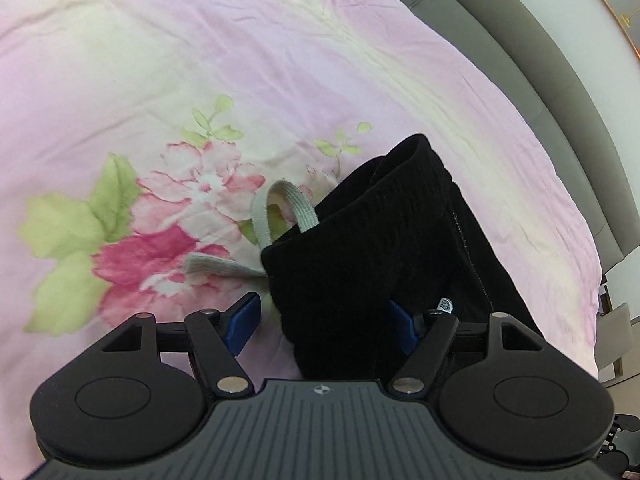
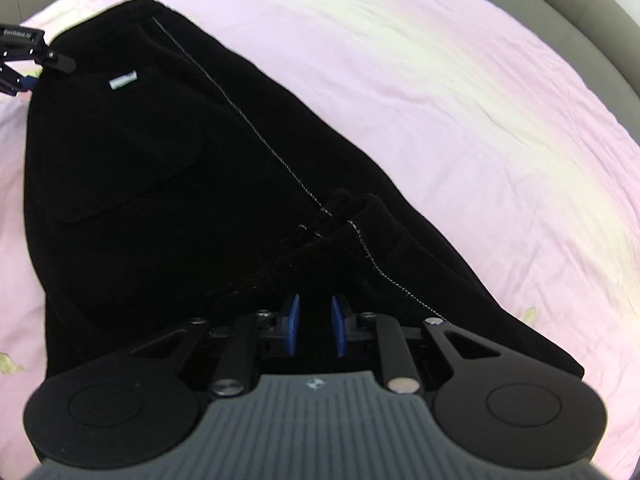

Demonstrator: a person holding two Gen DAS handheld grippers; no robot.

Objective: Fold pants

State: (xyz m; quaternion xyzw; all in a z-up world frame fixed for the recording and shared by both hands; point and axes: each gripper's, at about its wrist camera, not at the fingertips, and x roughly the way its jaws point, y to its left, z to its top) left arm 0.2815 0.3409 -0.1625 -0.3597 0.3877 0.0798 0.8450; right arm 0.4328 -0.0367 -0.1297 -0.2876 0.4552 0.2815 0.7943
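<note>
Left gripper [image 1: 326, 320] had its blue pads [image 1: 243, 326] spread wide, with the waist end of the black pants [image 1: 360, 248] bunched between them; the left pad stood clear of the cloth, the right pad sat against or behind it, contact unclear. Jaws apart, not clamped. A gray drawstring [image 1: 280, 208] looped out of the waistband to the left, its loose end lying on the sheet. A small white label [image 1: 445, 305] showed near the right pad. Right gripper [image 2: 315, 326] had blue pads [image 2: 293, 326] close together with a narrow gap left, over a folded hem of the pants [image 2: 160, 180]; whether any cloth was pinched could not be told. From the right wrist view the pants ran diagonally from upper left to lower right, a white-stitched seam [image 2: 256, 128] along them, leg cuff doubled back near the pads. Left gripper [image 2: 24, 62] showed at the far upper-left edge by the waist. Everything lay on a pink floral bed sheet [image 1: 200, 80], gray bed frame [image 1: 520, 60] beyond.
</note>
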